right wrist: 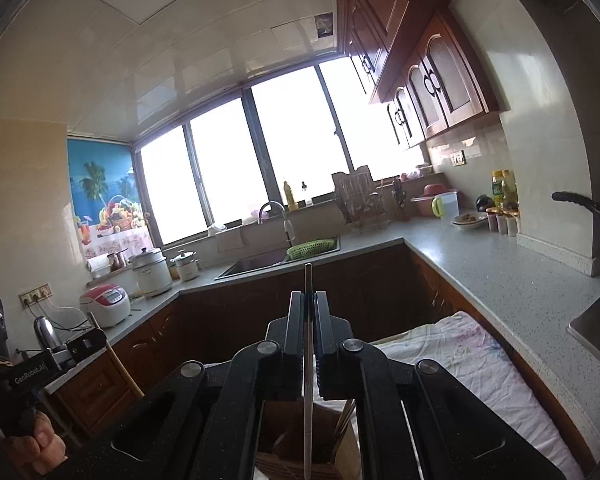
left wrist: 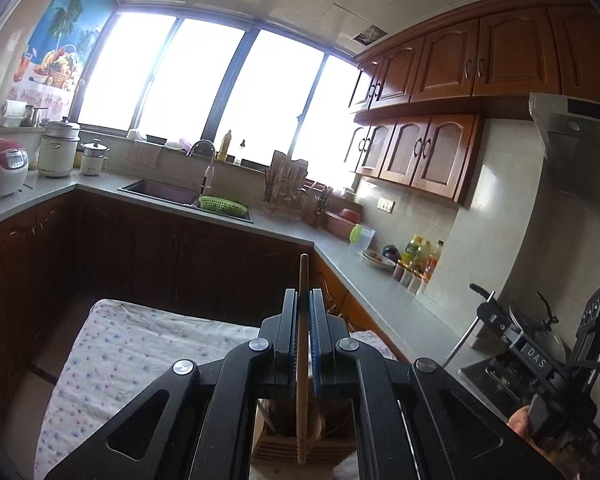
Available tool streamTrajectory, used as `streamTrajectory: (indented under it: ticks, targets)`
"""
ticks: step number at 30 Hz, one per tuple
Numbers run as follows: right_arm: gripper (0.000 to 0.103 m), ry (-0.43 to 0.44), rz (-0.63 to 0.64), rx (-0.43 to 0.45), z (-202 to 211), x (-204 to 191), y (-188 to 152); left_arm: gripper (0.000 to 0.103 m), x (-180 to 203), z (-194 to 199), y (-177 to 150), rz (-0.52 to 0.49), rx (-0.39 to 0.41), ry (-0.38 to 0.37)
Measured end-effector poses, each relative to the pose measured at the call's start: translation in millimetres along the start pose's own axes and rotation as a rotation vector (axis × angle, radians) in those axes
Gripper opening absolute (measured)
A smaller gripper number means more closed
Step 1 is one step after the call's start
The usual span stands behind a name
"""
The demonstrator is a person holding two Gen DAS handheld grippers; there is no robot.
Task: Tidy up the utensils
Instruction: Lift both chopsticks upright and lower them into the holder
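Right now my left tool (left wrist: 303, 308) is clamped on a wooden chopstick (left wrist: 302, 360), the two fingers pressed against its sides with the stick standing upright between them. Its top end pokes out above the fingertips, and its lower end reaches down into a wooden utensil holder (left wrist: 292, 446) that sits directly below the tool. The holder rests on a white cloth with small coloured dots (left wrist: 112, 360), which covers the tabletop under me.

My right tool (right wrist: 308, 312) is likewise closed on a thin metal utensil handle (right wrist: 308, 380), gripped upright between the fingers. I cannot tell which kind of utensil it is, since only the slim shaft shows. Its top rises a little above the fingertips and its lower part runs down into the same wooden utensil holder (right wrist: 300, 452), where a few other sticks (right wrist: 342, 420) lean against the right inner side. A pale cloth (right wrist: 460, 364) spreads out to the right of the holder in this view.

From the left wrist camera I see my right tool (left wrist: 540, 356) off to the right, with my hand (left wrist: 520, 424) wrapped round its grip. From the right wrist camera my left tool's body (right wrist: 40, 364) shows at the left edge, held in my hand (right wrist: 40, 444).

Behind everything runs a grey kitchen counter (right wrist: 500, 280) with a sink (right wrist: 260, 264) and a green basket (right wrist: 310, 249).
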State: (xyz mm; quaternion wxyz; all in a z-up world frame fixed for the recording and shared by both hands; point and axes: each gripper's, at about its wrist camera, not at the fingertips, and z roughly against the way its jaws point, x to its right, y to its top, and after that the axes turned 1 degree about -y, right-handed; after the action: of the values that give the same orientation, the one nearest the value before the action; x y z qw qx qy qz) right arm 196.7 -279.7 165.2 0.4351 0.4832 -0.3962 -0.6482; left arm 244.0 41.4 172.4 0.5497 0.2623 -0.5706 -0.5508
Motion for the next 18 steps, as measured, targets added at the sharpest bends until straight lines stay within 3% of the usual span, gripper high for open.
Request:
streamTrajectory:
  ticks: [4,11,18]
  targets:
    - [0.004,-0.026,0.024,0.021,-21,-3,-2,0.003,-2,-31,-4,-0.001,0.017,0.028]
    - [0.004,-0.039,0.026,-0.009,-45,5,-29,0.003,-6,-76,-41,-0.006,0.005,0.054]
    - [0.004,-0.026,0.001,-0.044,-47,18,-61,0.003,-14,-104,-78,-0.004,-0.049,0.048]
